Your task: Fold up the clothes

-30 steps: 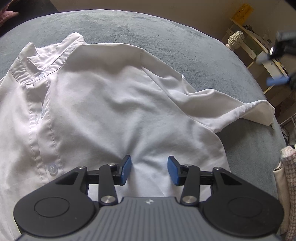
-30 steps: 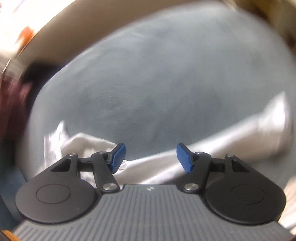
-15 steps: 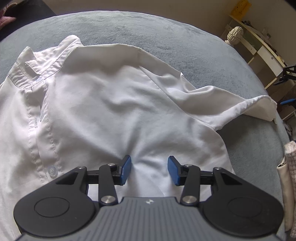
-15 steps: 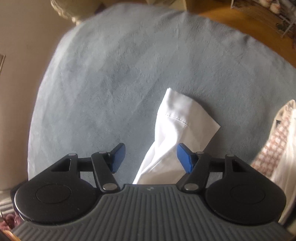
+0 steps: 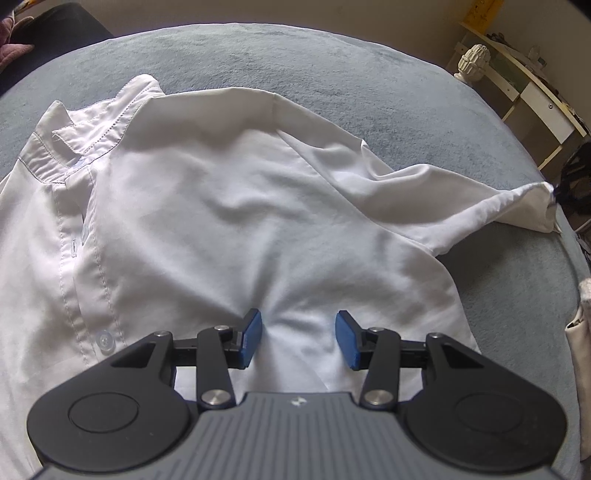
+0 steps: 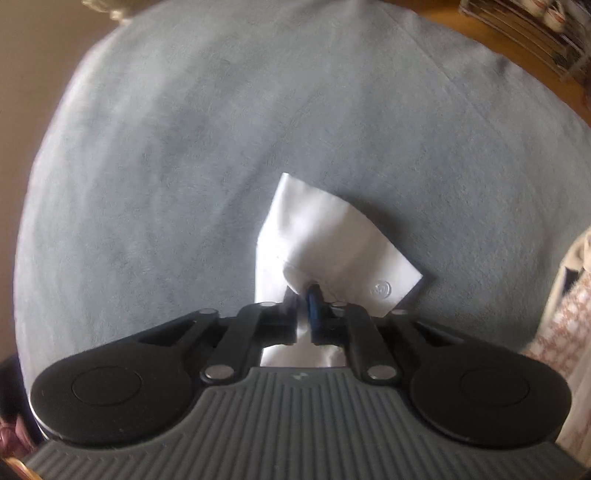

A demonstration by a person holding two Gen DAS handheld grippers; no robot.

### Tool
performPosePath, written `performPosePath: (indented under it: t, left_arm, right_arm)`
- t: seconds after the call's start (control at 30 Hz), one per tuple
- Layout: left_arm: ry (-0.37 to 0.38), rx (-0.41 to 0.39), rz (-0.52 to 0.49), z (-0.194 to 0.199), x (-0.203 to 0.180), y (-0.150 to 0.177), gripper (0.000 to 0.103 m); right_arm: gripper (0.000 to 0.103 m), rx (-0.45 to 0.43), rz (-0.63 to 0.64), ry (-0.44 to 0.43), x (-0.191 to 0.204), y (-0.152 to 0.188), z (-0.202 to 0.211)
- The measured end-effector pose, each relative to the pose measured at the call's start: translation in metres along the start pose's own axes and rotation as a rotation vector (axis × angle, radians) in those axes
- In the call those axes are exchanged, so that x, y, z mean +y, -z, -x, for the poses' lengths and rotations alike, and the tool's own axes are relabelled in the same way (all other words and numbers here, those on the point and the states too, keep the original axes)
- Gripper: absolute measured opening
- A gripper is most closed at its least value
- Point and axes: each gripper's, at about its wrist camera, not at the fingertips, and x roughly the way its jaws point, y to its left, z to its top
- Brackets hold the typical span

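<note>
A white button-up shirt (image 5: 207, 206) lies front-up on a grey blanket (image 5: 332, 62), collar at the far left. My left gripper (image 5: 298, 338) rests open on the shirt's body, blue pads apart with cloth bunched between them. The shirt's sleeve (image 5: 461, 206) stretches out to the right, and its end is lifted off the blanket. In the right wrist view my right gripper (image 6: 308, 304) is shut on the sleeve cuff (image 6: 332, 243), which has a button (image 6: 381, 290) near its corner. That gripper shows as a dark shape (image 5: 570, 181) at the sleeve's tip in the left wrist view.
The grey blanket (image 6: 184, 147) spreads all round the shirt. A white cabinet with a carved finial (image 5: 472, 61) stands at the back right. Patterned and cream cloth (image 6: 569, 317) lies at the right edge. Wooden floor (image 6: 480, 33) shows beyond the blanket.
My right gripper swung round to the sleeve cuff, then closed on it and raised its end. The left gripper has stayed put on the shirt.
</note>
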Motion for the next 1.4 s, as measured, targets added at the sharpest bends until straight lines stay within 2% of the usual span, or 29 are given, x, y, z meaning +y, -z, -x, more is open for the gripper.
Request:
performPosePath:
  t: [0.2,0.27,0.37,0.4,0.57,0.67,0.73,0.77,0.83,0.87,0.97,1.03,1.27,1.4]
  left_arm:
    - [0.017,0.002,0.018,0.000,0.004,-0.001,0.046]
    - [0.025,0.000,0.021,0.000,0.005,-0.001,0.046]
    - [0.038,-0.005,0.031,0.001,0.008,0.000,0.046]
    - [0.040,-0.006,0.034,0.001,0.008,0.000,0.046]
    - [0.038,-0.008,0.032,0.001,0.008,0.001,0.046]
    - [0.041,-0.004,0.032,0.001,0.008,0.000,0.046]
    - [0.045,-0.003,0.038,0.001,0.010,-0.001,0.046]
    - [0.046,-0.003,0.041,0.001,0.010,-0.001,0.046]
    - [0.048,-0.006,0.042,0.001,0.010,0.000,0.047]
    - [0.048,-0.008,0.042,0.001,0.010,0.001,0.047]
    - [0.052,-0.014,0.039,0.000,0.010,0.002,0.047]
    - [0.057,-0.018,0.040,0.000,0.011,0.003,0.047]
    - [0.066,-0.029,0.038,0.000,0.013,0.004,0.047]
    - [0.073,-0.028,0.049,0.000,0.014,0.005,0.047]
  right_arm:
    - [0.000,-0.097,0.076,-0.373,0.019,0.008,0.083]
    - [0.000,-0.136,0.128,-0.420,0.022,0.013,0.109]
    - [0.000,-0.147,0.172,-0.346,0.010,0.017,0.118]
    - [0.000,-0.129,0.158,-0.295,0.001,0.017,0.113]
    - [0.004,0.012,-0.018,0.051,-0.056,0.004,0.059]
    - [0.010,0.000,-0.102,0.130,-0.069,0.000,0.052]
    - [0.026,-0.047,-0.054,0.148,-0.058,0.007,0.061]
    - [0.027,-0.073,-0.024,0.155,-0.051,0.011,0.067]
    - [0.027,-0.101,0.119,0.134,-0.021,0.023,0.071]
    - [0.027,-0.098,0.216,0.097,0.000,0.031,0.069]
    - [0.028,-0.033,0.606,-0.041,0.069,0.081,0.053]
    - [0.028,-0.011,0.886,-0.081,0.111,0.126,0.035]
    - [0.028,0.100,1.457,0.001,0.168,0.233,-0.034]
    - [0.029,0.133,1.607,-0.007,0.170,0.253,-0.031]
